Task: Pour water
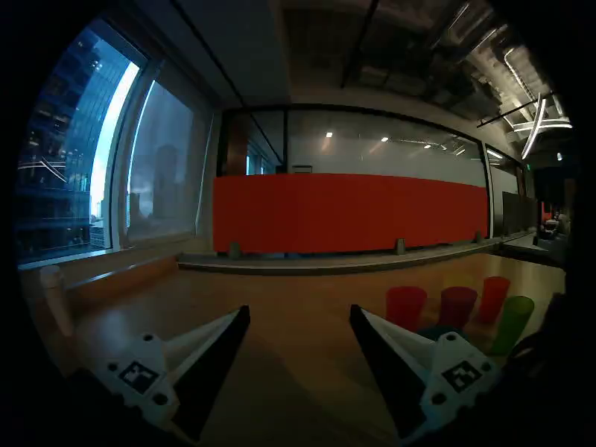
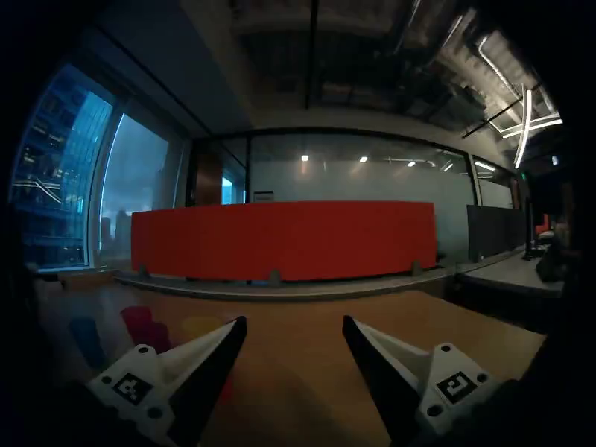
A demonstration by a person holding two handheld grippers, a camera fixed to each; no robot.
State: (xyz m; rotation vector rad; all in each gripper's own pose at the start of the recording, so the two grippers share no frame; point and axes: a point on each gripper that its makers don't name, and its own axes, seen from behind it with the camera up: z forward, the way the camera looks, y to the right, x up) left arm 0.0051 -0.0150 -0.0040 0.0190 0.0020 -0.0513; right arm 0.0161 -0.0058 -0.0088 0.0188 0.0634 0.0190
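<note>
In the left gripper view, several plastic cups stand on the wooden table [image 1: 298, 357] to the right of my fingers: a red cup [image 1: 406, 305], a maroon cup [image 1: 457, 304], an orange-red cup [image 1: 494, 296] and a green cup [image 1: 512, 322]. My left gripper [image 1: 298, 313] hovers low over the table, open, nothing between its fingers. In the right gripper view, a blue cup [image 2: 88, 339], a dark red cup [image 2: 139, 322] and a dim yellow cup [image 2: 201, 326] stand to the left, partly behind the left finger. My right gripper [image 2: 294, 322] is open and holds nothing.
A long red partition panel [image 1: 350, 212] [image 2: 283, 238] runs along the table's far edge, with glass walls behind it. Large windows [image 1: 82, 179] lie to the left. A second desk [image 2: 506, 279] stands off to the right. The room is dim.
</note>
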